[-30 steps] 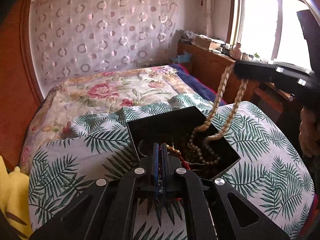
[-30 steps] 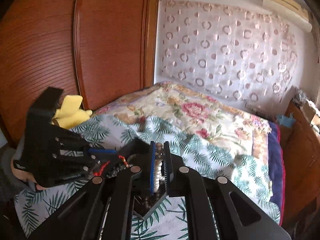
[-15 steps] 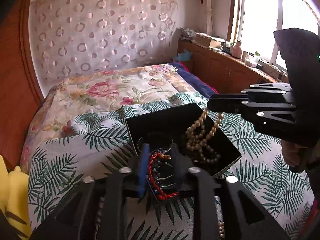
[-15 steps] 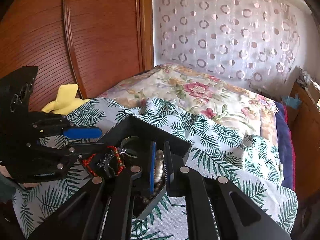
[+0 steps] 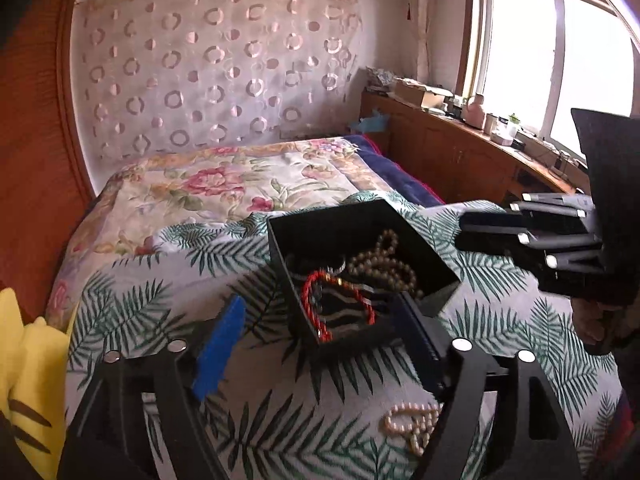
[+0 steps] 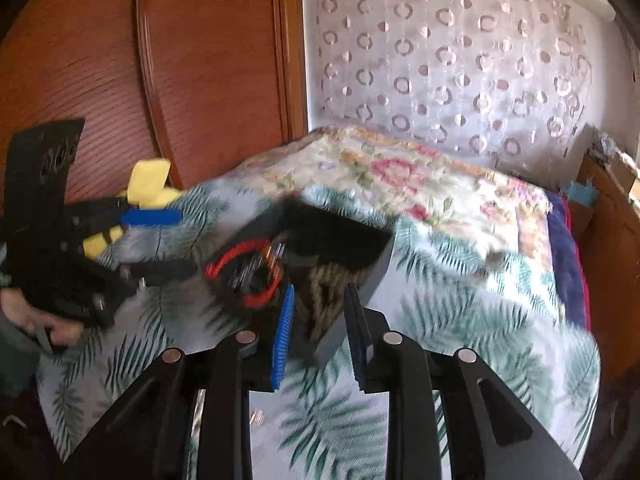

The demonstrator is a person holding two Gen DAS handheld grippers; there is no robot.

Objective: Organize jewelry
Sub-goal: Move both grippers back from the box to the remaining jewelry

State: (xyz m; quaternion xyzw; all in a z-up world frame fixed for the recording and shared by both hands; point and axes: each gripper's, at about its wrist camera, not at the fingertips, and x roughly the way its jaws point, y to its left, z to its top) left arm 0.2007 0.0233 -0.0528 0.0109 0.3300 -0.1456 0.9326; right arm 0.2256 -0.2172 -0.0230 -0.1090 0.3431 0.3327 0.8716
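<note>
The red bracelet (image 5: 338, 304) and bead necklace (image 5: 384, 266) have been released into the black box (image 5: 436, 254) on the bed (image 5: 256, 188). Both grippers, left (image 5: 320, 344) and right (image 6: 318, 330), are opening with nothing held; a pearl strand (image 5: 412, 426) remains outside.

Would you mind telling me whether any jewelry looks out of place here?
Yes. One pale pearl strand lies loose on the palm-print bedspread, outside the black box, near the left gripper. The red cord bracelet and the darker bead necklace are already inside the box.
</note>
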